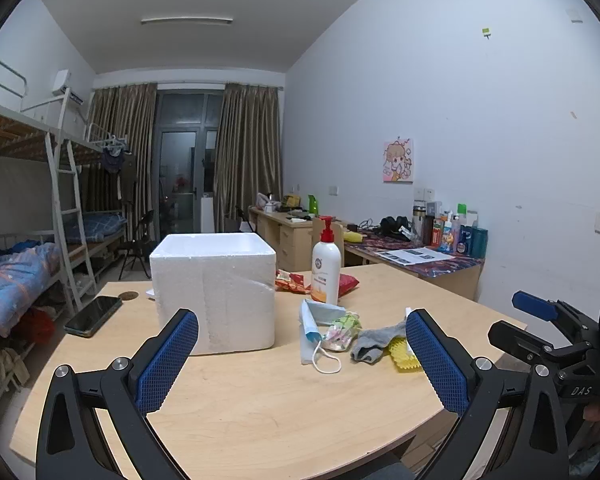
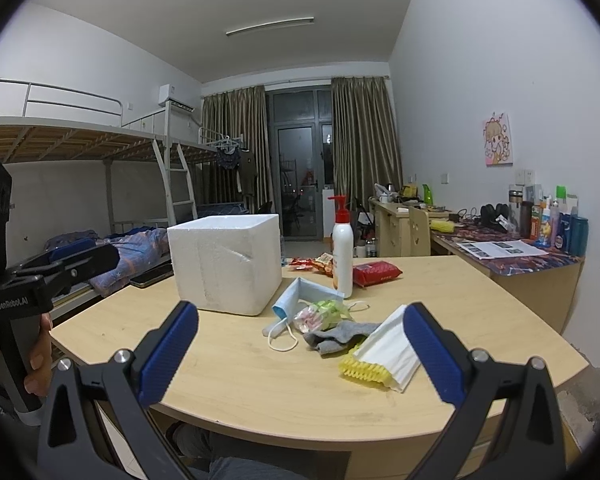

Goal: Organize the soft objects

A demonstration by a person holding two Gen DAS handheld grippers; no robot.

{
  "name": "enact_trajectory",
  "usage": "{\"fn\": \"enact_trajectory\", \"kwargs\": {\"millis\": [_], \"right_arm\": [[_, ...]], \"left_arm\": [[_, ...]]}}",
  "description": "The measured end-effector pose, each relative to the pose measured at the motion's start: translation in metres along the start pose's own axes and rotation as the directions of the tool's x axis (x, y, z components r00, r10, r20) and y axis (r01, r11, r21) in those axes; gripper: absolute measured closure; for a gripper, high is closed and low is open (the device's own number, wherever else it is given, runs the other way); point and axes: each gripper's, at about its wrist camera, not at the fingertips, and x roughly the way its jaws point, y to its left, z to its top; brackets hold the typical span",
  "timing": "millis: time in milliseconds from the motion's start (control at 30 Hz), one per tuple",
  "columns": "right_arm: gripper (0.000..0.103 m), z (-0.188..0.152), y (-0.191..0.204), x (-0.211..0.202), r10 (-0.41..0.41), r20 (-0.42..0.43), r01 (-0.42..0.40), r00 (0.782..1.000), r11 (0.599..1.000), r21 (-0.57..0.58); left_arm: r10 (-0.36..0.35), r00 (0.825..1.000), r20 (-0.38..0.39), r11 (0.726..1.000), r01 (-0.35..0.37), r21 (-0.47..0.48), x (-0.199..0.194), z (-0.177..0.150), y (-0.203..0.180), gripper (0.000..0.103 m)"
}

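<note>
Through my left claw's camera, my left gripper (image 1: 302, 354) hangs above the pale wooden table (image 1: 260, 400) with its blue pads spread wide and nothing between them. The white square foam box (image 1: 214, 292) stands ahead on the left; its rim faces away, so I cannot tell what is inside. Beside it lie a blue face mask (image 1: 314, 322), a grey sock (image 1: 374, 342) and a yellow ridged sponge (image 1: 402, 356), clustered and touching. Through my right claw's camera, my right gripper (image 2: 300, 354) is likewise parted and empty, the white folded tissue pack (image 2: 392, 350) rests on the sponge, and a white pump bottle (image 2: 342, 252) stands just behind the pile.
</note>
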Motion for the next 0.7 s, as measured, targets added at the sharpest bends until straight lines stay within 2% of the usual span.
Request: {"fn": "enact_trajectory", "kwargs": {"millis": [700], "right_arm": [[0.0,0.0021,-0.0052,0.0053,-0.005,-0.011,0.006,1.0,1.0,0.008]], "left_arm": [[-0.011,1.0,-0.021,1.0,0.011,0.0,0.0083,0.0002,-0.0015,0.0]]}}
